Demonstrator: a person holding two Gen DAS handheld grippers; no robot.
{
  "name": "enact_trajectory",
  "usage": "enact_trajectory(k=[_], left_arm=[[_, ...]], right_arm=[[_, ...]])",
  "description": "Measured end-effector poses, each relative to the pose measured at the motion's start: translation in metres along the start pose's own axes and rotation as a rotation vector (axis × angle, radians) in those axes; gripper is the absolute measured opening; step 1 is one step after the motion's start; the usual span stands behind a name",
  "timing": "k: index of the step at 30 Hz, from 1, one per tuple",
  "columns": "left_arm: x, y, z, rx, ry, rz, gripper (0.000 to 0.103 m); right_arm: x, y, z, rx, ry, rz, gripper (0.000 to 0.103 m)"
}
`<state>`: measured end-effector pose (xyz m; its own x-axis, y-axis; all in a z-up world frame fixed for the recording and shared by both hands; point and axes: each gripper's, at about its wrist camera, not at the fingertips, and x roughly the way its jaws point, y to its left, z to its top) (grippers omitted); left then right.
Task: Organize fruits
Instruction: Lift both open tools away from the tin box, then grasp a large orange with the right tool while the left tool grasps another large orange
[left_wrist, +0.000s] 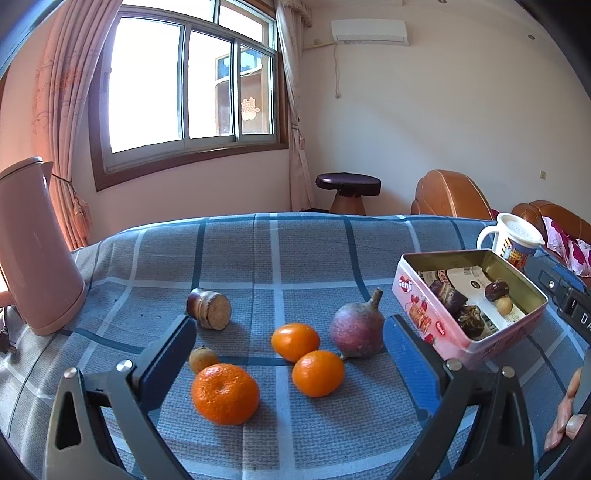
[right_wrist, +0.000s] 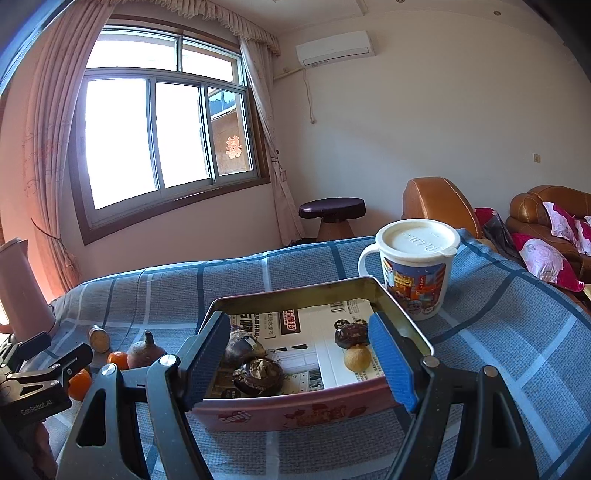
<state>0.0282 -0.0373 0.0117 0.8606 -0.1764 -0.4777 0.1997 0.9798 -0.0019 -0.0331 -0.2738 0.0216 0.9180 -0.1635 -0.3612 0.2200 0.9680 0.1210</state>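
Left tongs (left_wrist: 290, 354): spread wide, empty, hanging low over the loose fruit on the checked cloth (left_wrist: 295, 251) of the desk. Right tongs (right_wrist: 299, 358): also spread wide and empty, poised at the near wall of the pink tin (right_wrist: 295, 410), the blue pads (right_wrist: 391, 362) straddling its near end without pressing on anything.

Between the left pads: three oranges, with the biggest orange (left_wrist: 225, 393) nearest, two smaller oranges (left_wrist: 317, 373) just left of the tin, almost touching each other. A small brownish fruit (left_wrist: 203, 359) tucked against the left pad. A purple-red fruit with a stalk (left_wrist: 356, 330) closest to the tin, just beside its left wall. A short brown stump-like piece (left_wrist: 209, 308) lying on its side farther left of the tin, well apart.

Inside the tin, on printed paper: dark wrinkled fruits (right_wrist: 258, 373) at the left end, one dark fruit and a small yellow round one (right_wrist: 357, 357) toward the right wall. Behind the tin, a lidded mug (right_wrist: 413, 273); far left of it, a pink jug (left_wrist: 37, 247).

Step in hand, by the look of it: gathering loose fruit into the tin (several pieces already in, at least five still out). Next move likely for the left side: lower over one orange, centre it between the pads, close gently (round and prone to rolling), then carry right over the tin's rim. Right side best kept clear of that rim.
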Motion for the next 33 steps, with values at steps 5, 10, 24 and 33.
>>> enact_trajectory(k=[5, 10, 24, 33], left_arm=[[0.004, 0.02, -0.001, -0.031, 0.035, -0.007, 0.103], [0.005, 0.042, -0.002, -0.042, 0.04, 0.022, 0.103], [0.015, 0.118, -0.002, -0.104, 0.066, 0.147, 0.103], [0.018, 0.126, 0.0, -0.022, 0.09, 0.137, 0.103]], right_arm=[[0.002, 0.026, -0.005, -0.03, 0.03, 0.044, 0.078], [0.006, 0.053, -0.008, -0.06, 0.051, 0.083, 0.078], [0.033, 0.141, -0.03, -0.178, 0.259, 0.257, 0.068], [0.069, 0.172, -0.047, -0.15, 0.461, 0.313, 0.061]])
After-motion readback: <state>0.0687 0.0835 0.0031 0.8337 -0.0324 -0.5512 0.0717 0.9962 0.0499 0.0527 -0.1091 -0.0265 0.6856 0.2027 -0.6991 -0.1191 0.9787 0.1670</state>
